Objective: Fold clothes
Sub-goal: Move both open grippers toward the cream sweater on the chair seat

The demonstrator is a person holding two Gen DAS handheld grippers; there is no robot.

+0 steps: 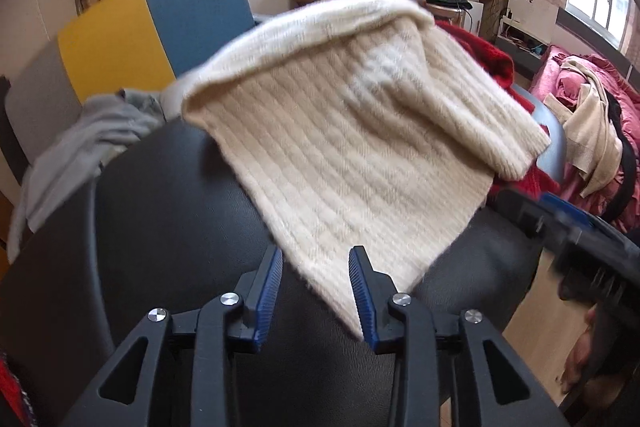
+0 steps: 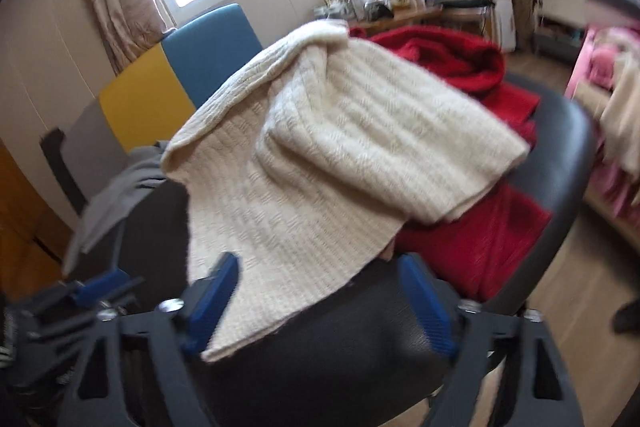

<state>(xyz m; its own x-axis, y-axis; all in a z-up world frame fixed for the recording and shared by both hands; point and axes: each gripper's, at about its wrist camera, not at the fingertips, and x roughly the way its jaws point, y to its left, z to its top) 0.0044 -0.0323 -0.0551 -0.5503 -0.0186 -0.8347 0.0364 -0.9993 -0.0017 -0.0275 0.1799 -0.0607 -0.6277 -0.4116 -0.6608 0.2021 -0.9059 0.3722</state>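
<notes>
In the left wrist view, a cream ribbed knit sweater [image 1: 344, 131] is lying folded on a round black table [image 1: 168, 211], its far edge turned over into a thick roll. Its near corner is pointing down between the blue pads of the left hand-held gripper [image 1: 316, 293]; the pads are standing partly apart and not pressing on the knit, though the right pad is sitting just at the corner's edge. A grey garment [image 1: 84, 143] is draping over the table's far left rim. A red knit garment [image 1: 480, 55] is lying beyond and to the right of the sweater, partly under it. The other gripper is showing, blurred, at the right edge. Far right, a pink bed [image 1: 580, 87] is carrying a heap of cream and dark clothes.

In the right wrist view, the right hand-held gripper [image 2: 320, 303] is standing wide open above the table's [image 2: 560, 155] near edge. The sweater's [image 2: 320, 163] near hem is reaching between the pads, lying next to the left pad, ungripped as far as the blur allows. The red garment [image 2: 472, 239] is spreading to the right, under the sweater's folded part. The grey garment [image 2: 116, 195] is hanging at the left. A blue and yellow panel [image 2: 180, 71] is standing behind the table.
</notes>
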